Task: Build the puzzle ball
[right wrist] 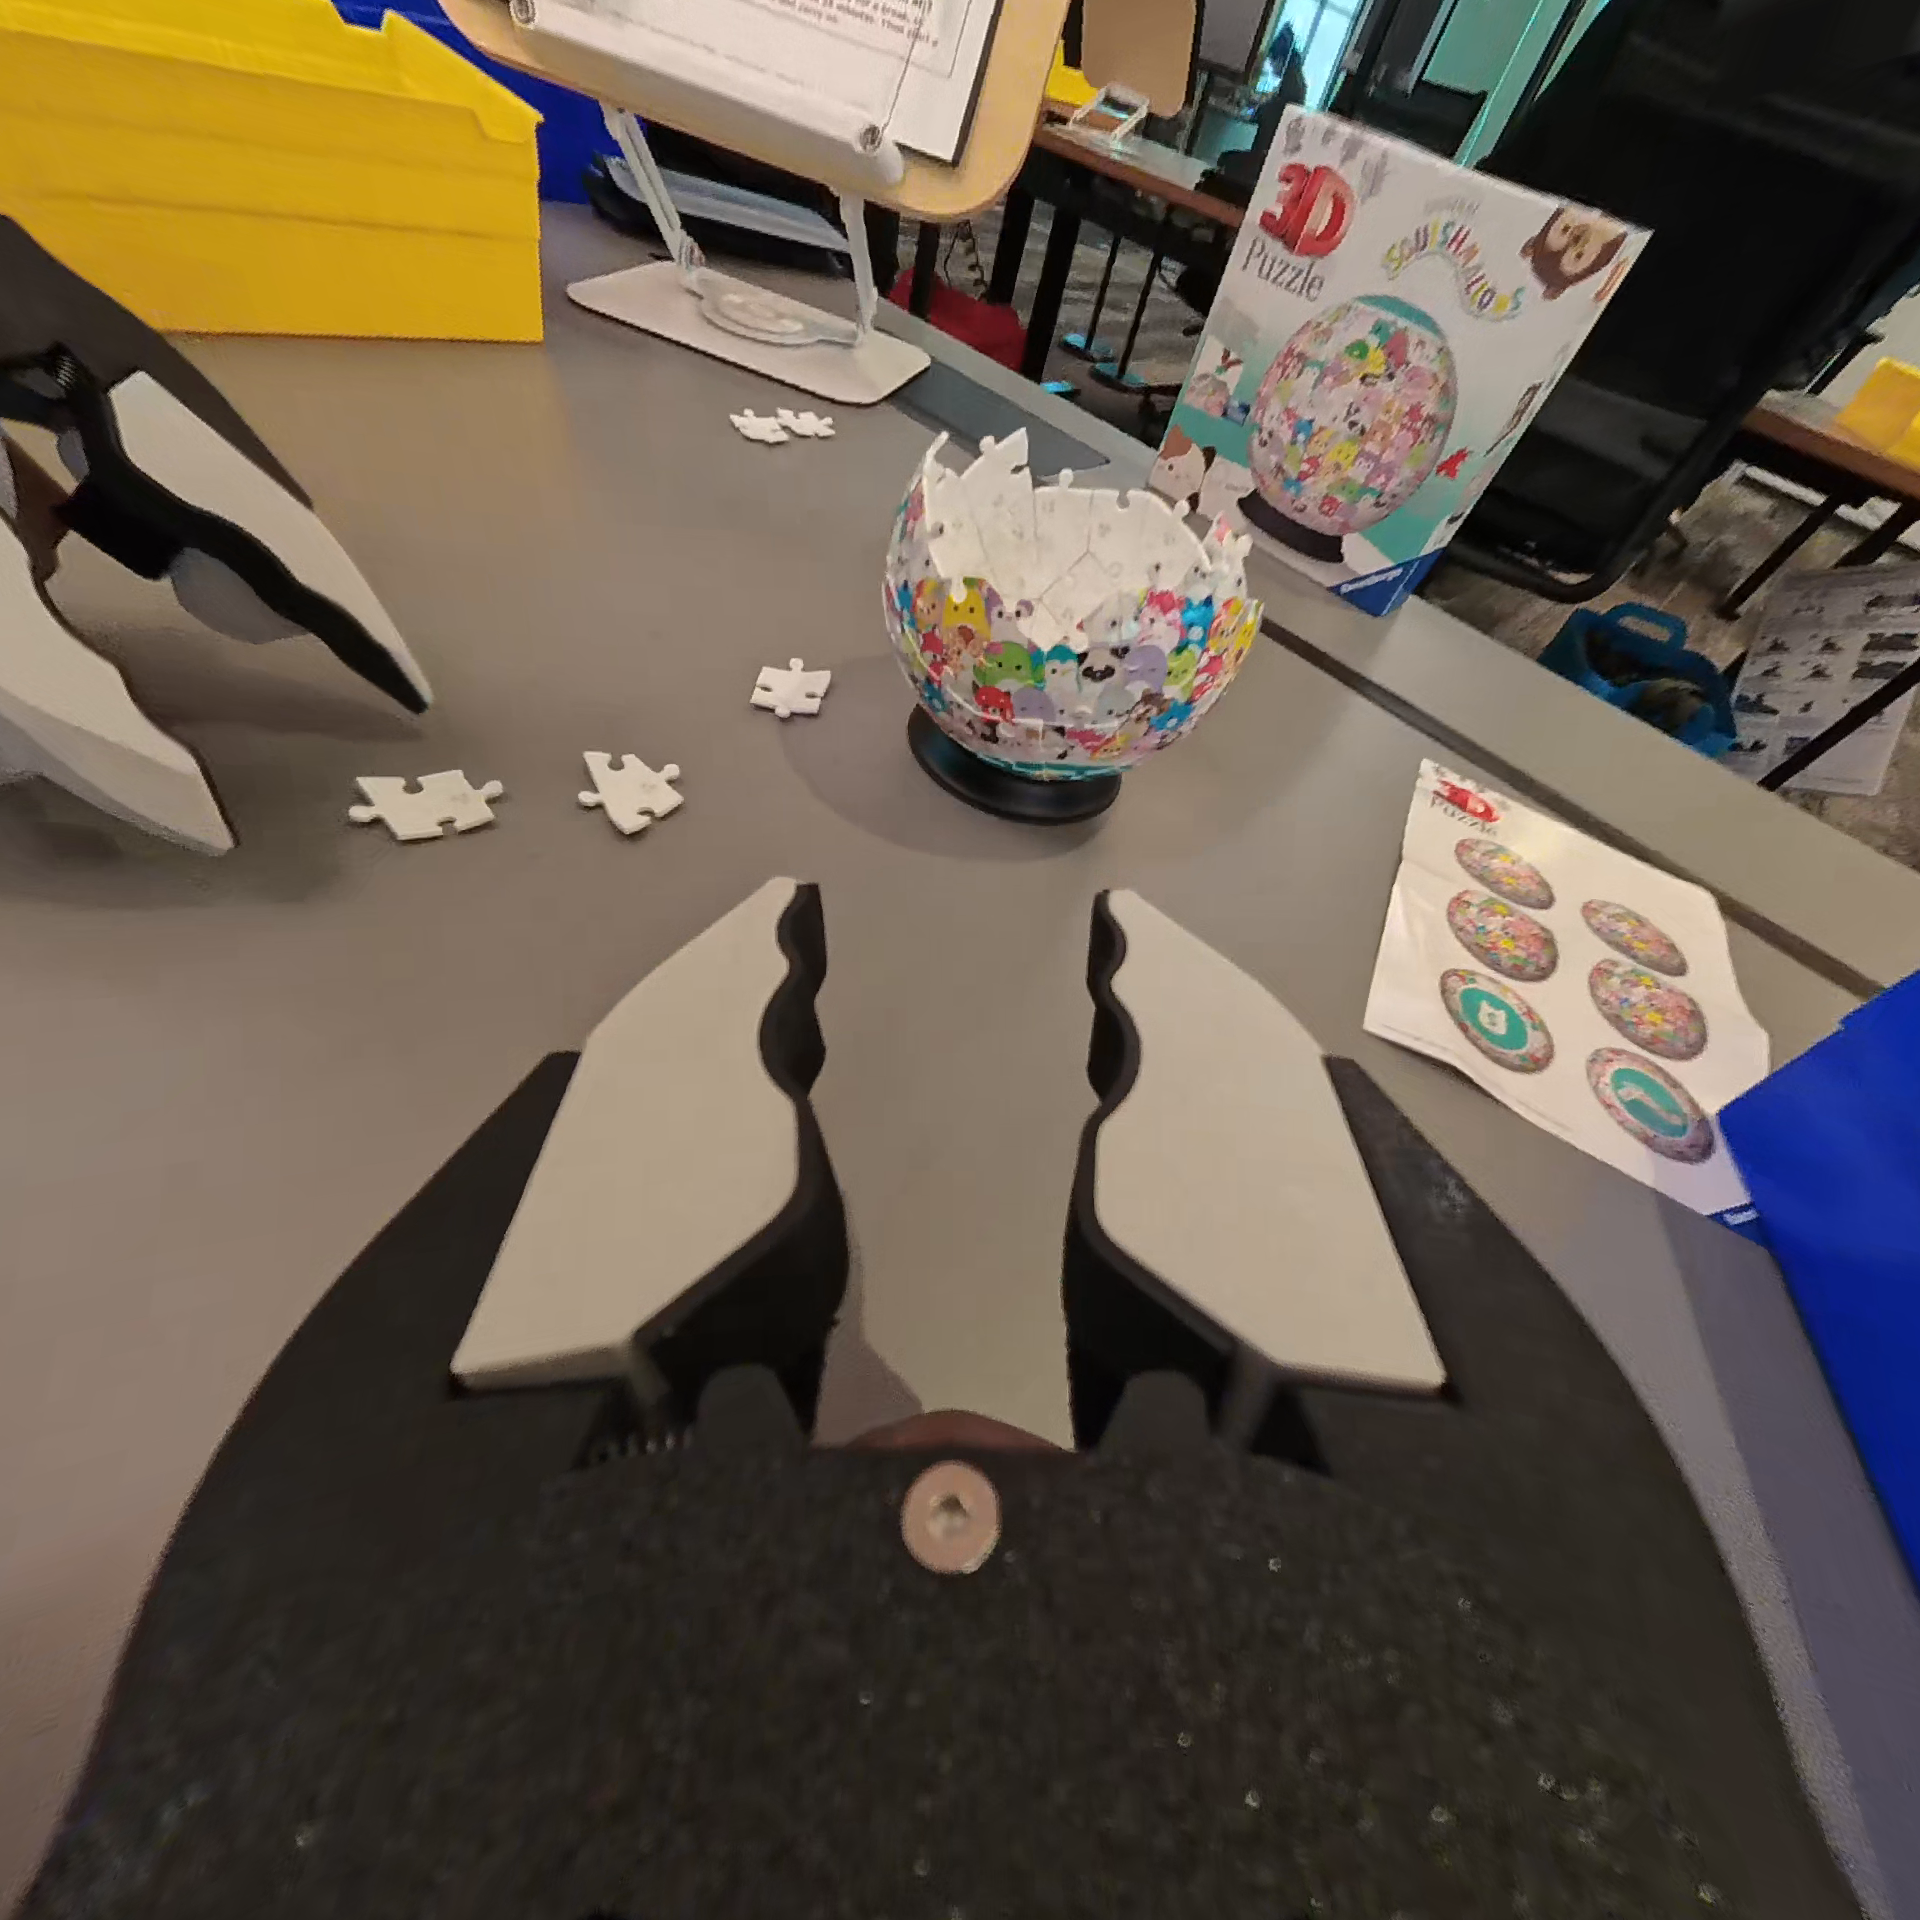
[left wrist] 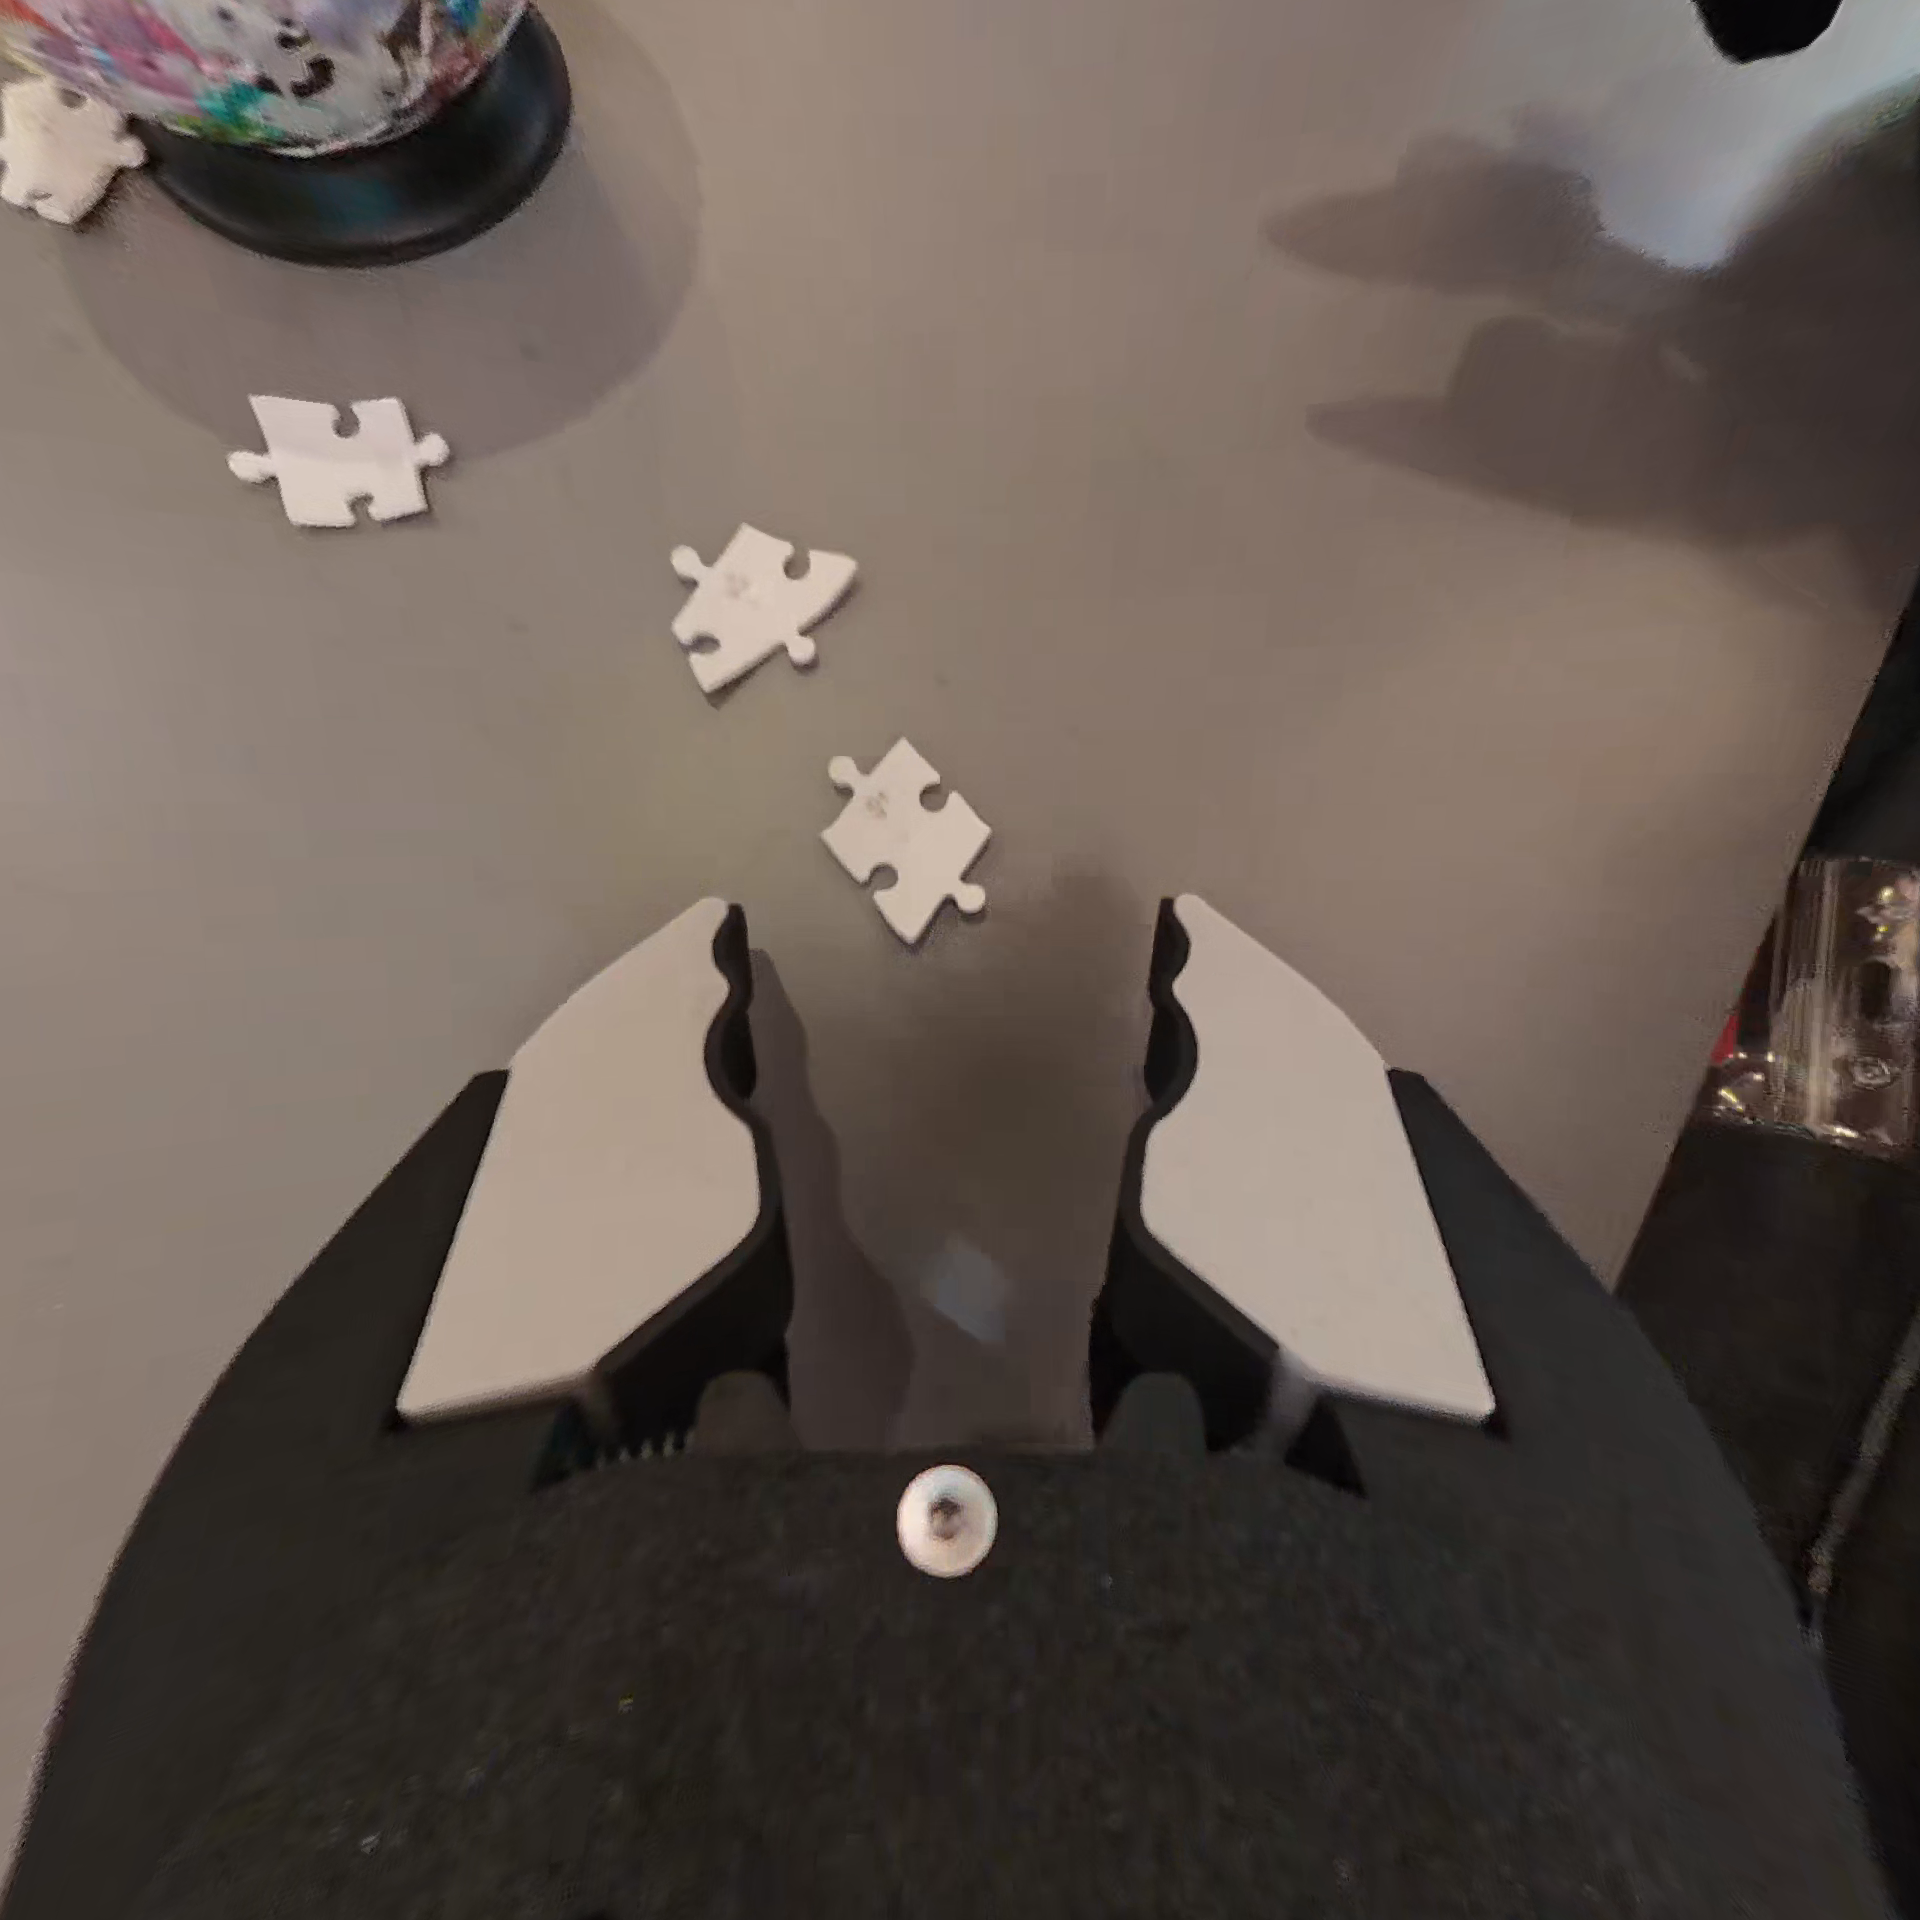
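Grey tabletop (right wrist: pixel 623 540), workshop clutter behind: yellow bins (right wrist: pixel 270 177), puzzle box (right wrist: pixel 1392 353), picture sheet (right wrist: pixel 1558 987) at right. Puzzle ball (right wrist: pixel 1070 634), half built with its top open, on a black stand (right wrist: pixel 1013 784), far centre. Loose white pieces face-down to its left. We hold both claws spread and empty. Left gripper (left wrist: pixel 951 914) hangs nearest: closest piece (left wrist: pixel 909 836) lies just ahead between its tips, long axis slanting far-left to near-right. Right gripper (right wrist: pixel 956 904) stands well apart from the pieces
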`<state>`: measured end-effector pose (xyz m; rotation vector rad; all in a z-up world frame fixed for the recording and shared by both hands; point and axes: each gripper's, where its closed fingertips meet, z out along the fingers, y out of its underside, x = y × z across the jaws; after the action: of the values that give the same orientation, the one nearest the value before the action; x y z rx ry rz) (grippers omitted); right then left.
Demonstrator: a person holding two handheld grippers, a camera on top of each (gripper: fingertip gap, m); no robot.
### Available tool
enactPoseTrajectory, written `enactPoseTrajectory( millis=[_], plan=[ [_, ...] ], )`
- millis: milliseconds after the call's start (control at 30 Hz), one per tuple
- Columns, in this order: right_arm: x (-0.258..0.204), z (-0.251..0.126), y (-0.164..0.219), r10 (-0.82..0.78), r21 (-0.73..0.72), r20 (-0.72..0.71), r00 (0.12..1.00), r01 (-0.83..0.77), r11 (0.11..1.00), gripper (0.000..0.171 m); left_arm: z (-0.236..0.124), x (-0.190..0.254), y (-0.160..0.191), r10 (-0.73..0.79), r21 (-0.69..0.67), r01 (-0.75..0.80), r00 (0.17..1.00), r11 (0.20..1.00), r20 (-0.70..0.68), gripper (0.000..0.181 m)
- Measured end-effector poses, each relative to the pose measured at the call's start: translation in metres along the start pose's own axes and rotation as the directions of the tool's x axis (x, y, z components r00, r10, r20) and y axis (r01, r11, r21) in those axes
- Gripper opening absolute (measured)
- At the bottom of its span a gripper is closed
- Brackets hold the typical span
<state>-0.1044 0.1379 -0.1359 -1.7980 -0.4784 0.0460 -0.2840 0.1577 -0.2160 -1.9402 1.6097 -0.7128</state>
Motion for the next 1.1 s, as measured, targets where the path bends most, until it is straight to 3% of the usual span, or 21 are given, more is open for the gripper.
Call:
enactPoseTrajectory(
  millis=[200, 233, 267, 300, 400, 533, 700, 733, 800, 933, 1033, 1100],
  plan=[
    [-0.003, 0.001, -0.002, 0.073, 0.02, 0.051, 0.996, -0.074, 0.997, 0.048, 0.015, 0.0, -0.004, -0.005, -0.011, 0.004, 1.0, 1.0, -0.023, 0.063],
    [-0.003, 0.001, -0.002, 0.083, 0.02, 0.059, 0.995, -0.084, 0.996, 0.048, 0.016, -0.002, -0.005, -0.012, -0.012, 0.012, 1.0, 1.0, -0.023, 0.051],
    [-0.003, 0.001, -0.001, 0.09, 0.018, 0.064, 0.994, -0.092, 0.996, 0.047, 0.018, -0.002, -0.006, -0.016, -0.017, 0.015, 1.0, 1.0, -0.027, 0.022],
    [-0.003, 0.002, 0.0, 0.095, 0.012, 0.067, 0.993, -0.097, 0.995, 0.047, 0.019, -0.001, -0.006, -0.018, -0.018, 0.017, 0.999, 1.0, -0.042, 0.004],
    [-0.006, 0.003, 0.001, 0.107, 0.01, 0.094, 0.99, -0.108, 0.994, 0.049, 0.021, 0.0, -0.008, -0.011, -0.012, 0.01, 0.998, 1.0, -0.056, 0.003],
    [-0.039, 0.009, 0.001, 0.127, -0.023, 0.249, 0.96, -0.126, 0.992, 0.048, 0.02, 0.006, -0.01, 0.061, -0.009, -0.061, 0.997, 0.998, -0.055, 0.0],
    [-0.102, 0.017, 0.022, 0.155, -0.211, 0.49, 0.858, -0.056, 0.976, 0.052, 0.016, 0.014, -0.016, 0.157, 0.004, -0.157, 0.987, 0.988, -0.03, 0.0],
    [-0.107, 0.017, 0.021, 0.149, -0.21, 0.498, 0.854, -0.048, 0.976, 0.051, 0.013, 0.016, -0.015, 0.174, 0.011, -0.173, 0.984, 0.985, -0.029, 0.001],
    [-0.111, 0.015, 0.017, 0.13, -0.183, 0.501, 0.856, -0.042, 0.982, 0.048, 0.006, 0.016, -0.014, 0.197, 0.023, -0.197, 0.98, 0.98, -0.01, 0.026],
    [-0.107, 0.013, 0.016, 0.145, -0.177, 0.499, 0.854, -0.063, 0.982, 0.047, 0.006, 0.011, -0.004, 0.223, -0.005, -0.223, 0.975, 0.975, -0.002, 0.052],
    [-0.106, 0.012, 0.014, 0.19, -0.185, 0.508, 0.84, -0.109, 0.977, 0.046, 0.015, 0.014, 0.003, 0.205, -0.028, -0.207, 0.977, 0.978, -0.058, 0.054],
    [-0.104, 0.012, 0.015, 0.187, -0.188, 0.498, 0.847, -0.106, 0.977, 0.045, 0.017, 0.015, 0.001, 0.186, -0.022, -0.188, 0.98, 0.982, -0.072, 0.044]
  ],
)
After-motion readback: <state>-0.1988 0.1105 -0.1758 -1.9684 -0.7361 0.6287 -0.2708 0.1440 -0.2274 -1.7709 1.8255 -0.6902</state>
